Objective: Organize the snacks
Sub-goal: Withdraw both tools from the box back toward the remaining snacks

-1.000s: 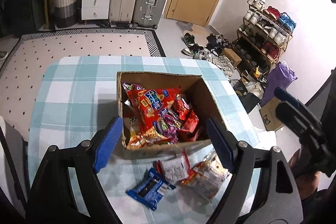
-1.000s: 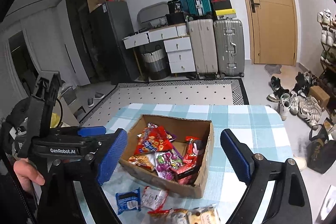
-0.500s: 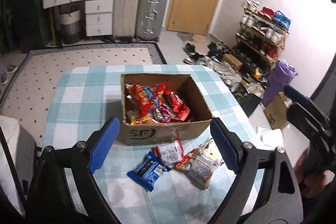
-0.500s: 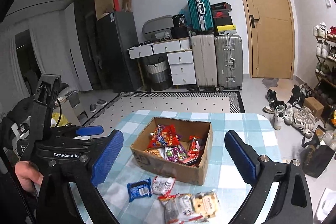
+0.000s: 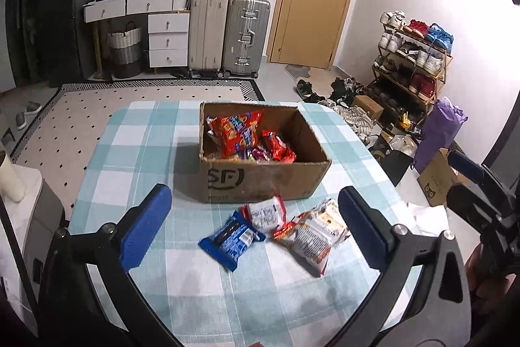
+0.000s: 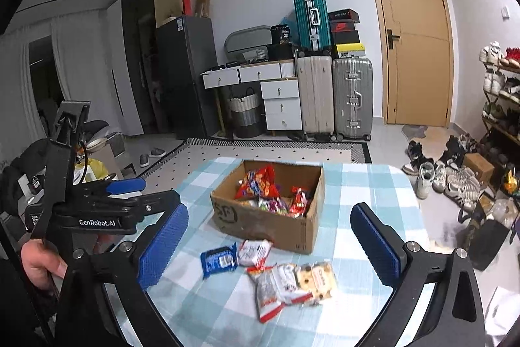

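While both tools are spreading their blue pads apart and neither has anything between them, three loose packets lie on the checked counter (image 5: 136,148) just ahead. The left tool (image 5: 253,230) frames them in its own view, and its jaws are opening toward full width; the right tool (image 6: 269,246) is likewise opening, empty.

Nearest, at about five o'clock from the carton, lies the clear biscuit packet (image 6: 292,282), a long crinkly bag with pale square biscuits showing inside. It looks light and slippery, and its contents would likely crack under a hard pinch, so taking it across the narrow middle with gentle pressure seems wisest. At about seven o'clock sits the blue packet (image 5: 232,238), flat and small; it is probably stiff enough inside to pinch across its short sides, though the film may slide on the cloth. Touching it, just in front of the carton wall, is the white packet (image 5: 266,213) with a red edge, small, soft and light; its free edge toward the tools is the easier hold.

Beyond them stands the cardboard box (image 5: 260,178), open at the top and already holding a heap of red and purple snack bags (image 5: 240,135). Those bags look puffy and light. Judging from this, the three loose packets are what remains to go in.
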